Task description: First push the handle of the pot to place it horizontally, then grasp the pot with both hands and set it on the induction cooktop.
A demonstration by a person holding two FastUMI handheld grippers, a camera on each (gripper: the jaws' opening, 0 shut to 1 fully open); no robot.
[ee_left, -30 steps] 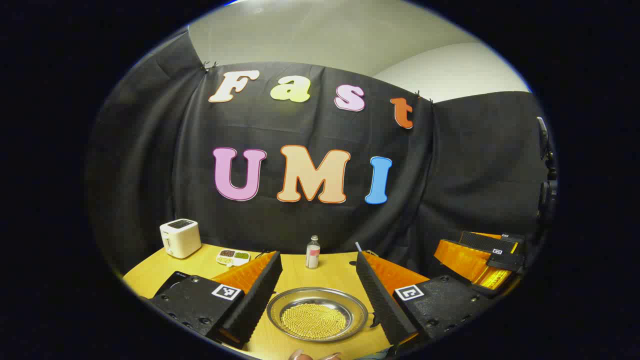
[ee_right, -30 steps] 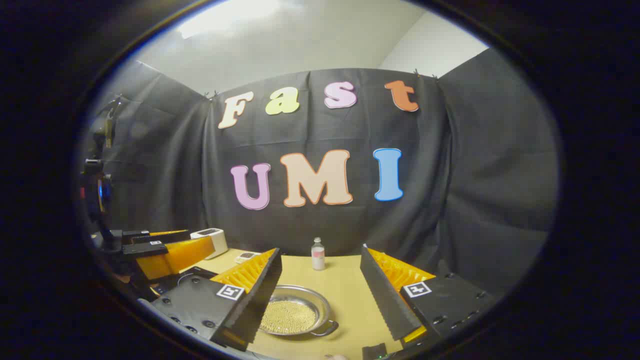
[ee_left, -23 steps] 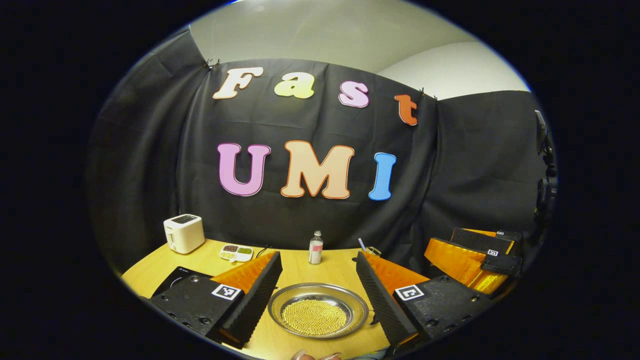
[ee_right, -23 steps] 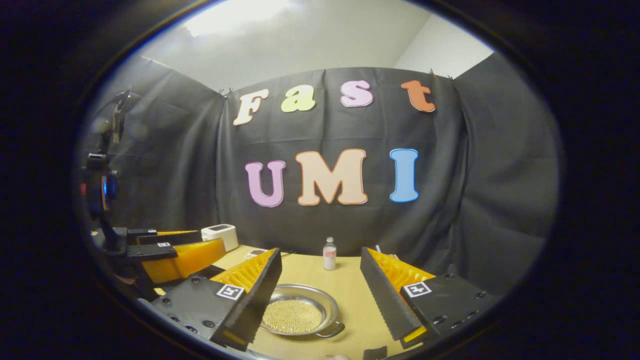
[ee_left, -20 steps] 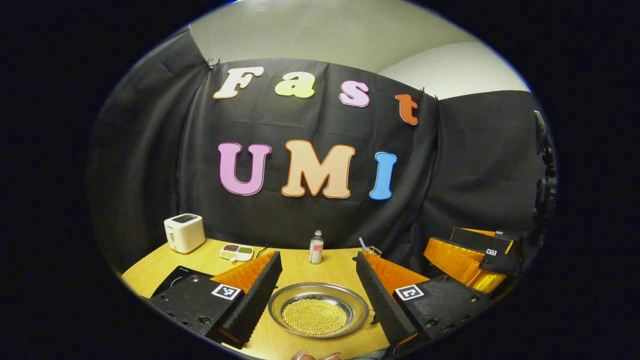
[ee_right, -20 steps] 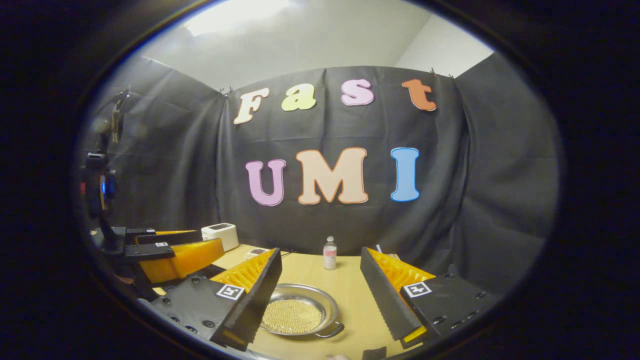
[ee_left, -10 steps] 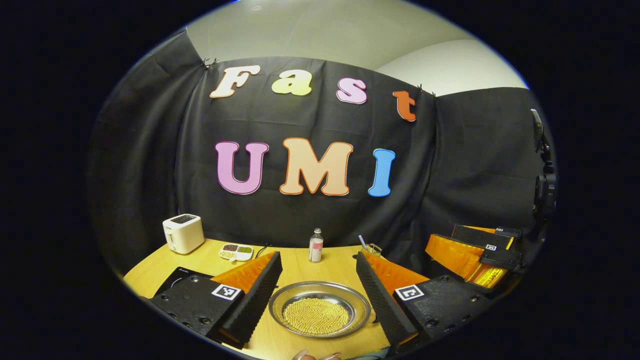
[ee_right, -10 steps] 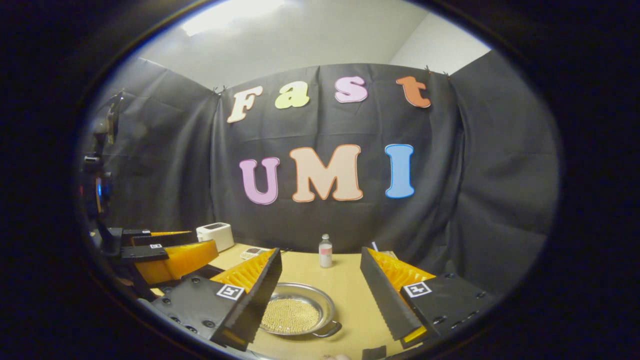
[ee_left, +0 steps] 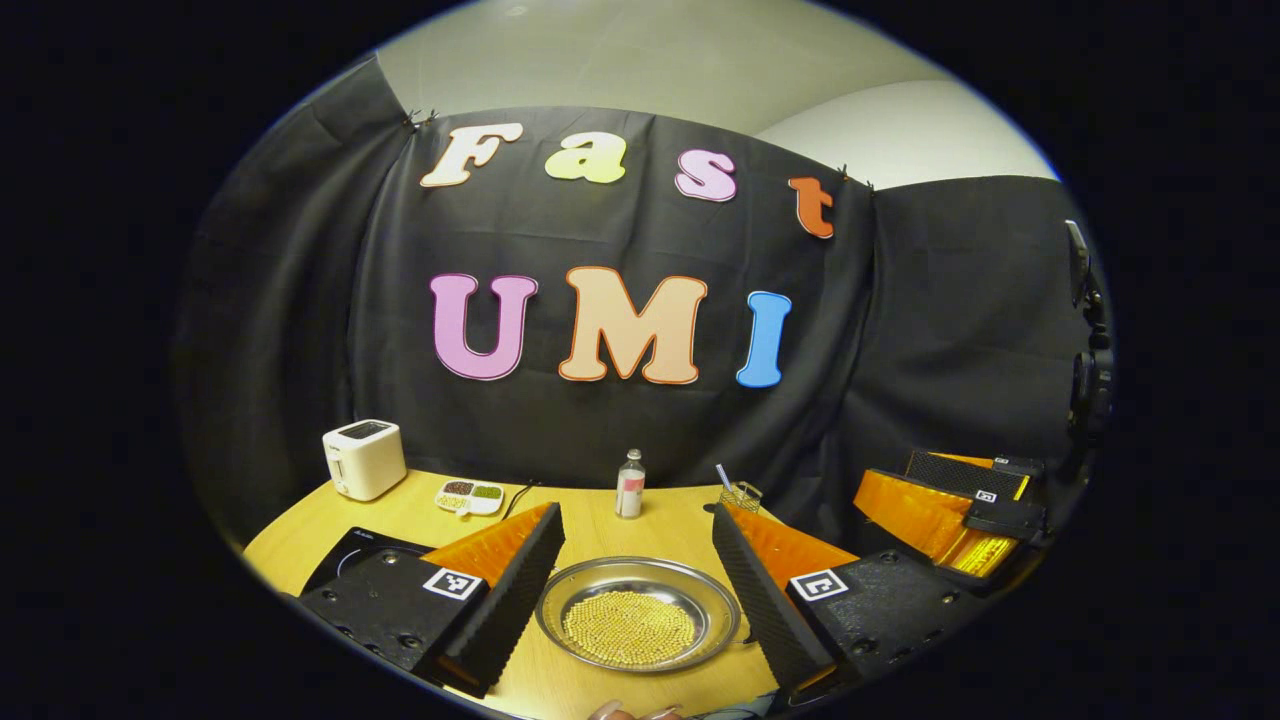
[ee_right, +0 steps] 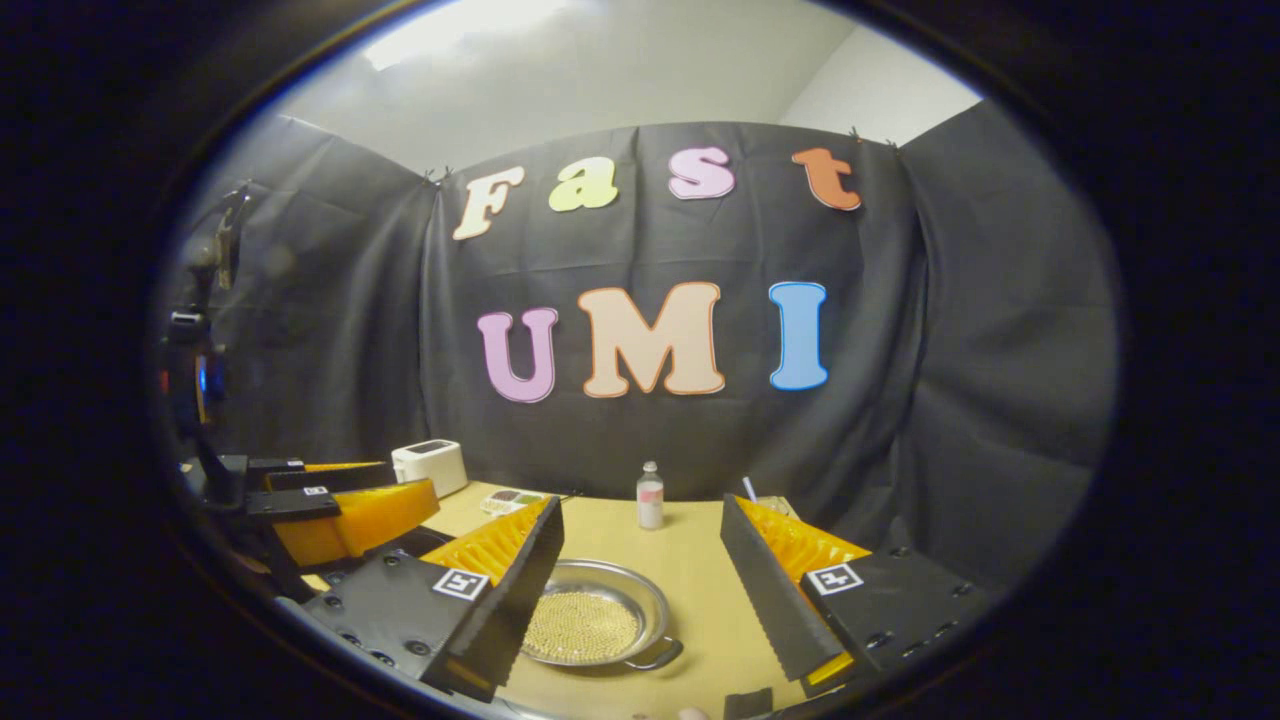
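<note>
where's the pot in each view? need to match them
Left gripper view: pot bottom centre, between this tool's fingers.
Right gripper view: pot bottom, left of centre, partly behind the near finger; a handle pokes out toward the camera.
Shared landmark: bottle behind the pot.

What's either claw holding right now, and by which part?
Nothing. The left claw and the right claw are both open above the table, and the pot sits untouched between the fingers.

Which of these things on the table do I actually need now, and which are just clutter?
Needed: pot with its handle; induction cooktop; left gripper; right gripper.

Clutter: toaster; divided snack dish; small bottle; wire basket.
</note>
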